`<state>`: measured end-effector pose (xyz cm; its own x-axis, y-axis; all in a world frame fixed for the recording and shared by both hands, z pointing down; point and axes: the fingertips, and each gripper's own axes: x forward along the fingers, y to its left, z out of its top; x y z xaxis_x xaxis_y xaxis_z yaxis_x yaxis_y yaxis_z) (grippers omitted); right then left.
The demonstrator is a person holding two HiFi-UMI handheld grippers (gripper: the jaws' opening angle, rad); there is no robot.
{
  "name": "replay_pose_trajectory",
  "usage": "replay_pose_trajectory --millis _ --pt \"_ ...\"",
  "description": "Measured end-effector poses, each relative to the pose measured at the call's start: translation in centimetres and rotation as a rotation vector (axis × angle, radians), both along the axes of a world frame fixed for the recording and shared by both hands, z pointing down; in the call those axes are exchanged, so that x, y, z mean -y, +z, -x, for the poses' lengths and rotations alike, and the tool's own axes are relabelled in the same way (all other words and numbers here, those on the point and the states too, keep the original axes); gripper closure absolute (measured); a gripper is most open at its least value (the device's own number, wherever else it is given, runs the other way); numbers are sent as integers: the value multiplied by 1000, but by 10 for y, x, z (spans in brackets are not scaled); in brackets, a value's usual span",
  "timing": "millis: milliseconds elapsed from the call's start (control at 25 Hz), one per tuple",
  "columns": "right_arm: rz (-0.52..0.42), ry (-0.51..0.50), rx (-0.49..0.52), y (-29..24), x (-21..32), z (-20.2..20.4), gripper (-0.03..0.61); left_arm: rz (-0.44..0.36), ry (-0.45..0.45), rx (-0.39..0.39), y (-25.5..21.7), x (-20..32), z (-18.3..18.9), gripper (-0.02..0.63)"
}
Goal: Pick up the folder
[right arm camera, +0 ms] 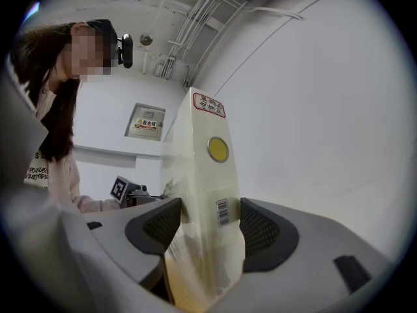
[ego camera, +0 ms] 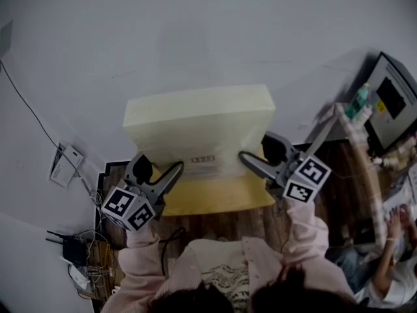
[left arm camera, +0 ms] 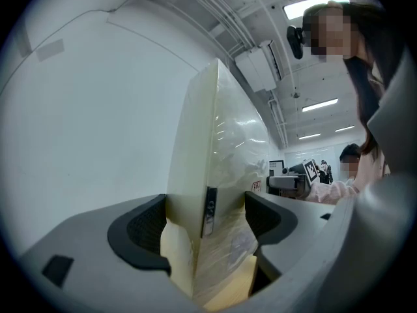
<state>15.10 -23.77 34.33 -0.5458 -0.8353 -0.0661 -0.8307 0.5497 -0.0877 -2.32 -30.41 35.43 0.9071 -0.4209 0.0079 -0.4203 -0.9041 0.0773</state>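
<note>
folder seen over far part of bench | its near edge pinched at left by left claw, jaws pressed on both faces | pinched at right by right claw the same way

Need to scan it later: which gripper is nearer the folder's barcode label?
Right. The right gripper clamps the folder with the barcode label between its fingers; the left gripper clamps it further left, apart from that label.
</note>
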Motion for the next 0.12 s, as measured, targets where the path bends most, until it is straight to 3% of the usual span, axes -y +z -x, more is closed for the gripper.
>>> replay_pose_trajectory --millis 120 --pt "5 0 -3 2 0 2 304 1 -1 2 2 0 1 228"
